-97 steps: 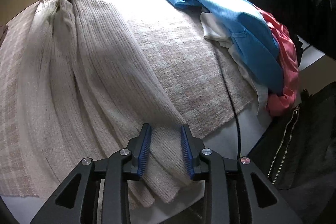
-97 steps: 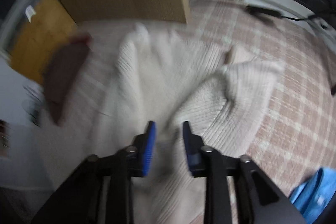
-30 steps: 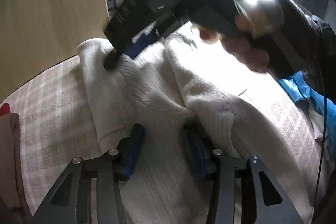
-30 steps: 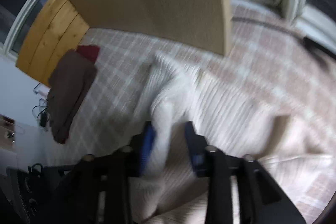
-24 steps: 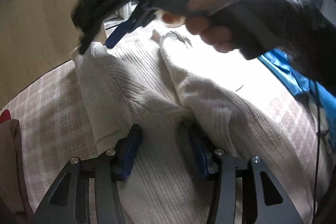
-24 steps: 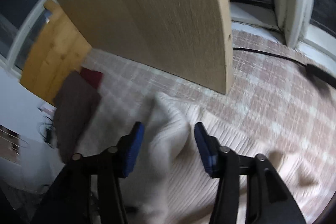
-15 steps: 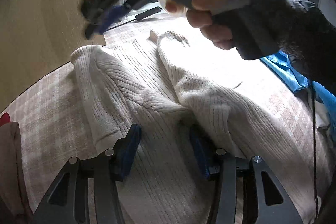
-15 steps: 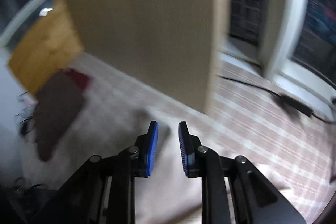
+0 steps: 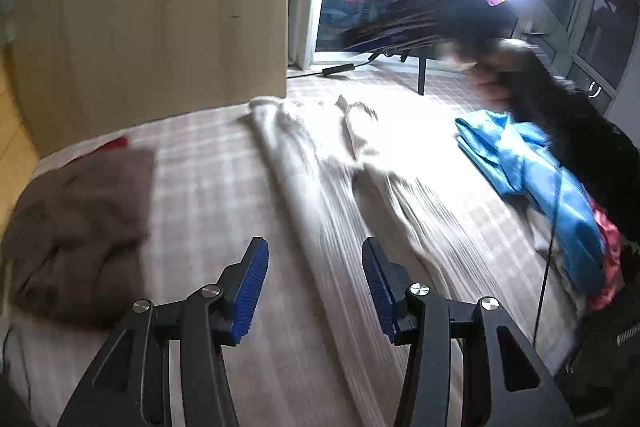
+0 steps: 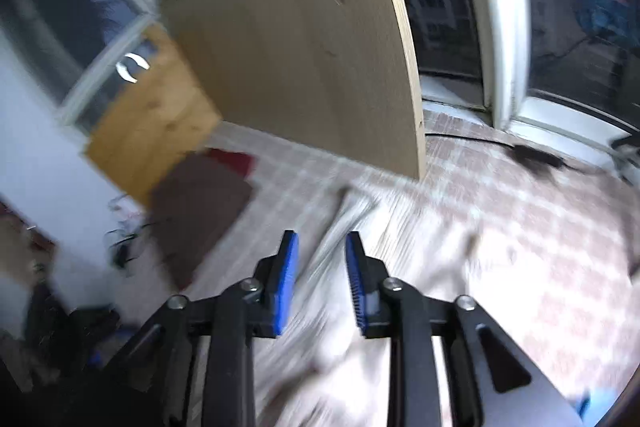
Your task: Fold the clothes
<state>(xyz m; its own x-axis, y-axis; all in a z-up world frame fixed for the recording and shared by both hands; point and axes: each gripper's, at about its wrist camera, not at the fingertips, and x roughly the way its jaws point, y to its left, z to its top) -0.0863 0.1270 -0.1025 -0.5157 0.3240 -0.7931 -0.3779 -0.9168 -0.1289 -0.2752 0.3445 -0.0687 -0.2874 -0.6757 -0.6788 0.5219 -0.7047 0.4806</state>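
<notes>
Left wrist view: cream ribbed sweater (image 9: 340,195) runs lengthwise straight ahead of the jaws.
Left gripper (image 9: 315,291) gapes empty; right gripper (image 10: 322,277) parted, empty.

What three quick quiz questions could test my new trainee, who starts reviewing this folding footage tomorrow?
1. True or false: the left gripper is shut on the cream sweater.
2. What lies left of the cream sweater? A) brown garment B) blue garment C) a pillow
3. Fill in: the right gripper has its fingers ____ with nothing between them.

Key: 1 false, it is open above the sweater; 2 A; 3 apart.
</notes>
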